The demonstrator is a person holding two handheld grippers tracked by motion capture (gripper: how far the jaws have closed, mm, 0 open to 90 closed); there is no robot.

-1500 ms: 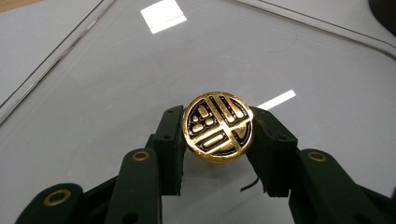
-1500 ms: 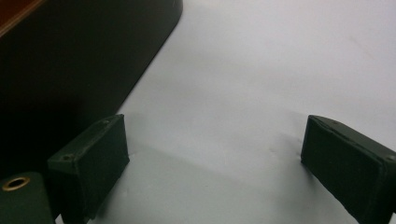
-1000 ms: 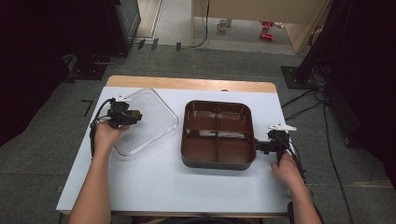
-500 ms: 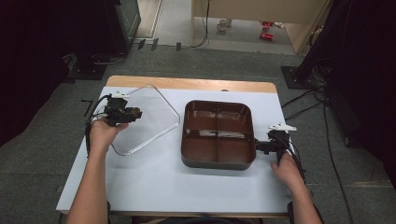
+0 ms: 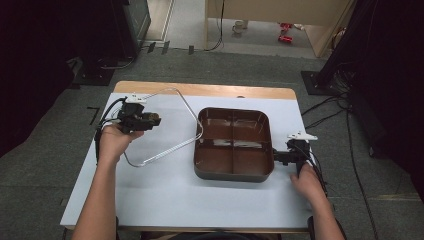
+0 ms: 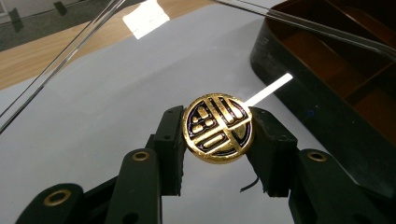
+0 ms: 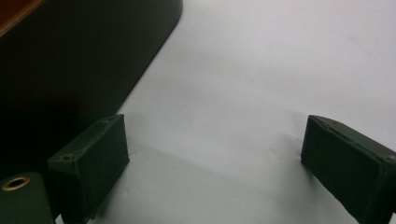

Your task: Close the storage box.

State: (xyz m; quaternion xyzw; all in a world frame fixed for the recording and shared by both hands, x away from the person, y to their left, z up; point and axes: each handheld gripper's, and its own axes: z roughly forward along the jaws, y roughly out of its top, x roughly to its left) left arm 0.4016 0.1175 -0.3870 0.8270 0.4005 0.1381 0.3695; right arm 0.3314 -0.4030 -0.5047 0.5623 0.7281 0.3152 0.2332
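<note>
A clear plastic lid [image 5: 167,131] hangs tilted over the left half of the table. My left gripper [image 5: 150,120] is shut on its round gold-and-black knob [image 6: 218,128], which sits pinched between the two black pads. The lid's right corner comes close to the dark brown tray [image 5: 232,176], a four-compartment tray with nothing in it. In the left gripper view the tray's dark wall [image 6: 299,88] is at the right and the lid's clear edge [image 6: 60,65] runs across the top left. My right gripper [image 5: 278,157] rests open on the table against the tray's right side, with bare table between its pads [image 7: 88,163].
The white table top [image 5: 180,200] has a wooden strip [image 5: 210,90] along its far edge. The tray's black outer wall [image 7: 84,60] rises right beside my right gripper's left jaw. Cables and dark stands ring the table on the floor.
My left gripper has risen with the lid by its knob; the lid now tilts higher off the table. The right hand has stayed put beside the tray.
</note>
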